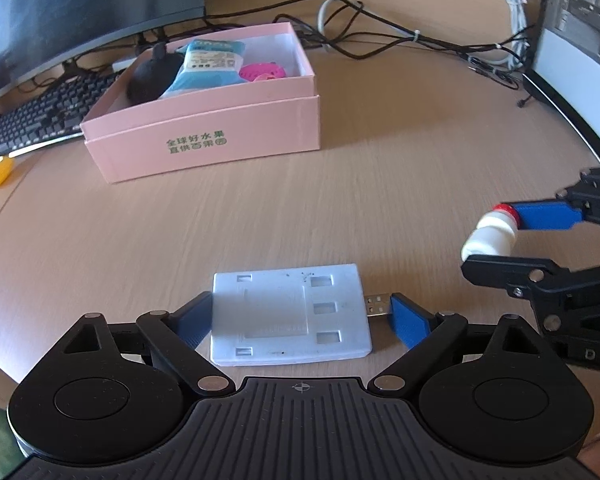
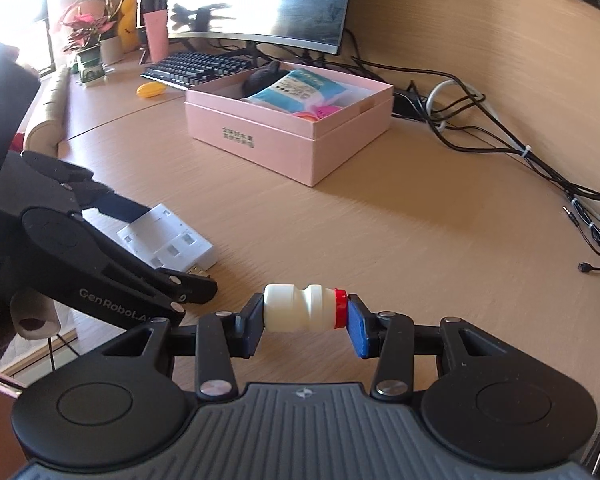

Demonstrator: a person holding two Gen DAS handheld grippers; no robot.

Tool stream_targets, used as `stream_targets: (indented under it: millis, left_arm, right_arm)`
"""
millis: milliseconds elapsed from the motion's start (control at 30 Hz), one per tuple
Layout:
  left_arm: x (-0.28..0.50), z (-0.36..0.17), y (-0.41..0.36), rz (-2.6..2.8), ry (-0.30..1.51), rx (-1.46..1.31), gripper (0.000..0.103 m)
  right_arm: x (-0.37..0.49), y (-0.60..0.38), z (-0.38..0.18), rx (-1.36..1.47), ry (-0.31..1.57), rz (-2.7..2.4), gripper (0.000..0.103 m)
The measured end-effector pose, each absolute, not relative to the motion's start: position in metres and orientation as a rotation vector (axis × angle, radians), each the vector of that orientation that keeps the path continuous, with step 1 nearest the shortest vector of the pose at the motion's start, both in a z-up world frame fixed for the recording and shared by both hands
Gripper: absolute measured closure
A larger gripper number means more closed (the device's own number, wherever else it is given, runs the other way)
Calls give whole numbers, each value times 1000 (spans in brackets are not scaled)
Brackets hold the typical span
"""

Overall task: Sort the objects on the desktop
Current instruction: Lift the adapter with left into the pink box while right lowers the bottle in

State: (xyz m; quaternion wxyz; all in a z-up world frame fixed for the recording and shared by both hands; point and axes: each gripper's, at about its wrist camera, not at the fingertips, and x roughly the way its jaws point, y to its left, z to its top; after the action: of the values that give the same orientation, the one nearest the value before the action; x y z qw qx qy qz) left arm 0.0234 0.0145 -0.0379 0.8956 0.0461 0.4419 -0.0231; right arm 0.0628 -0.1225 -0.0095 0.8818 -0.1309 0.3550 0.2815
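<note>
Wooden desk (image 2: 380, 220), pink box (image 2: 300, 148) at back, part filled.
Right gripper (image 2: 306, 316) fingers clamped end-to-end on small white bottle (image 2: 300, 312); left gripper (image 1: 300, 320) fingers apart, straddling white USB hub (image 1: 288, 316) on desk.

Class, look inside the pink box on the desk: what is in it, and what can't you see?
Inside the pink box lie a dark rounded object, a blue-and-white packet and a pink item. The packet and the box walls cover most of the floor, so anything beneath stays hidden.
</note>
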Motion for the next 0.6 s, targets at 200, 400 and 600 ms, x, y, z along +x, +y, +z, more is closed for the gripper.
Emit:
stream_targets:
  millis: [200,400,600]
  left_arm:
    - [18,-23,14,-86,867,129,8]
    - [32,22,34,-65,723,139,8]
    - [70,61,65,-9,592,172,8]
  right_arm:
    - [67,-126,0,-278,705,585,60]
    - [82,-130,48,-234,563,566,60]
    - [104,-125,110,-157,370,510,61]
